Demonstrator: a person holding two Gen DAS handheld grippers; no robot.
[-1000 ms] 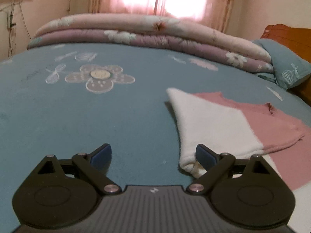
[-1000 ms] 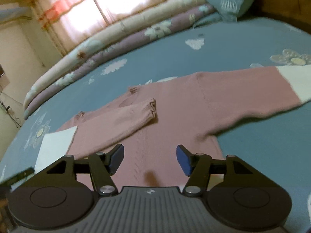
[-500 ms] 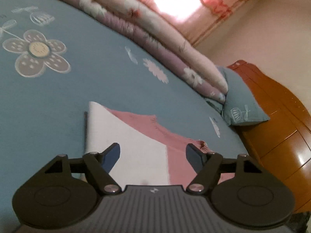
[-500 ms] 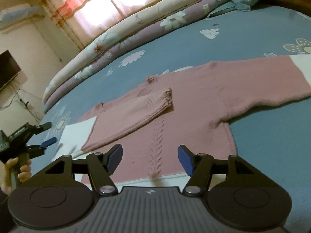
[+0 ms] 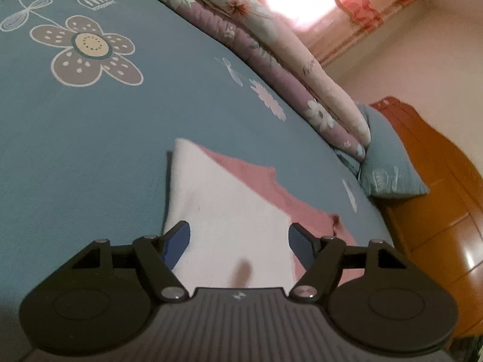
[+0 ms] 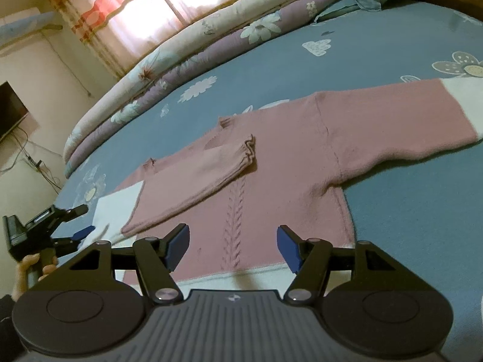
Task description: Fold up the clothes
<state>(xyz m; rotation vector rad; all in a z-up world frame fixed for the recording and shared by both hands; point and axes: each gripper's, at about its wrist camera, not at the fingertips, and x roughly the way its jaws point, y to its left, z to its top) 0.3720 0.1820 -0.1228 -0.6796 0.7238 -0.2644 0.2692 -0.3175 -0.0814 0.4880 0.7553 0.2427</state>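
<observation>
The pink sweater (image 6: 271,163) lies flat across the middle of the frame on the blue bedsheet (image 6: 392,60), soft, light and floppy, so with my right gripper (image 6: 232,246) and left gripper (image 5: 238,242) both parted and empty, I judge doubled edges like the hem best to pinch.

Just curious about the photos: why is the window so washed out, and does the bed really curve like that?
Left wrist view: window glare bleaches the curtains, fisheye bends the bed, headboard is blurred. Right wrist view: same blown-out window, sweater fairly sharp.
</observation>
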